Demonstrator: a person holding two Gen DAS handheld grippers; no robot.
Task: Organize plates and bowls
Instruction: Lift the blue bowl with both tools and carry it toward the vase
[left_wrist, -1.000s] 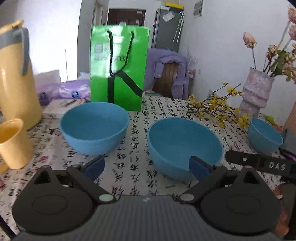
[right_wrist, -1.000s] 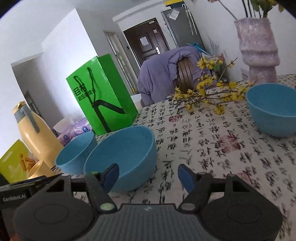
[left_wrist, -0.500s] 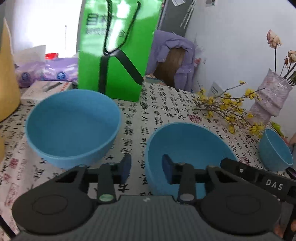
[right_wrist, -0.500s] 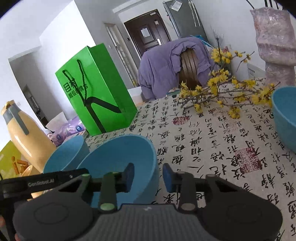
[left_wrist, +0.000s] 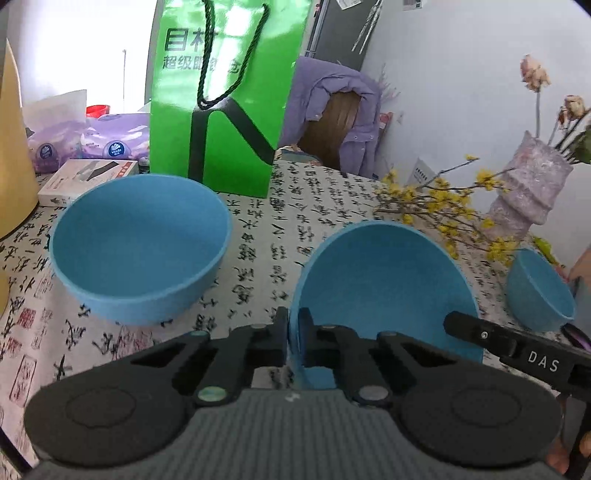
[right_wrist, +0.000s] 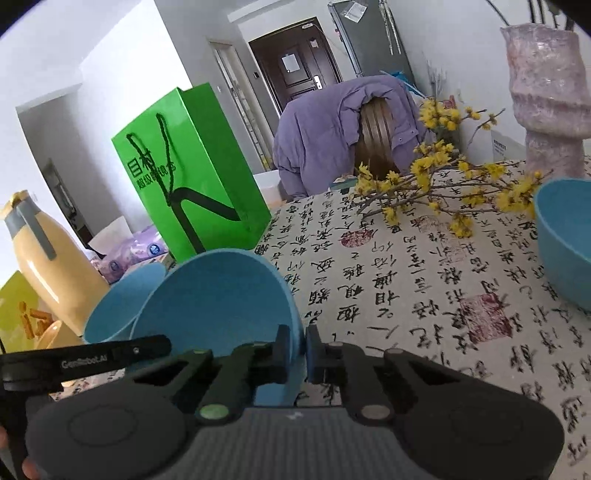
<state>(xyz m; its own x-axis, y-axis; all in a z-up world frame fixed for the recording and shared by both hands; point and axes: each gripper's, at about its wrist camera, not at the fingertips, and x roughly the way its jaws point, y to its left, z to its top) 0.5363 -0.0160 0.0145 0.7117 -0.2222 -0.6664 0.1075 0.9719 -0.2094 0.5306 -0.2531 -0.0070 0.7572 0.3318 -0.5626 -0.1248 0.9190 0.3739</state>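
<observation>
The middle blue bowl (left_wrist: 384, 280) sits tilted on the patterned tablecloth (left_wrist: 266, 236), possibly lifted slightly. The left gripper (left_wrist: 293, 334) pinches its left rim; the right gripper (right_wrist: 297, 349) pinches its right rim. A second bowl (left_wrist: 136, 243) stands beside it.

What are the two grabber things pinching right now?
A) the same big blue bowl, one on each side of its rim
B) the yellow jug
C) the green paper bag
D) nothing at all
A: the left hand-held gripper and the right hand-held gripper each clamp opposite sides of the rim of the middle large blue plastic bowl, which is tilted.
</observation>
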